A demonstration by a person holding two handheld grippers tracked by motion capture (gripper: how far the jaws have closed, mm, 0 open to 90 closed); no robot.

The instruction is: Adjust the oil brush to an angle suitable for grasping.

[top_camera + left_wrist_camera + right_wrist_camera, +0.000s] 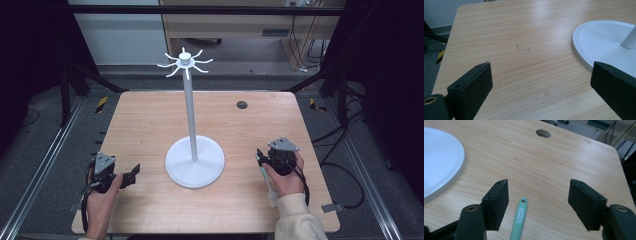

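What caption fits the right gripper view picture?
Open right gripper poised over a mint-green handle lying on the wooden table, beside the white stand's base.

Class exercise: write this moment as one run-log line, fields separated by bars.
left claw: open, empty, over table | right claw: open, above green handle, not gripping | white stand: upright, mid-table, hooks bare

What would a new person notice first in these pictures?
A tall white stand with curved hooks on top rises from a round base at the middle of the wooden table. Near the right gripper, a mint-green handle lies flat between its open jaws.
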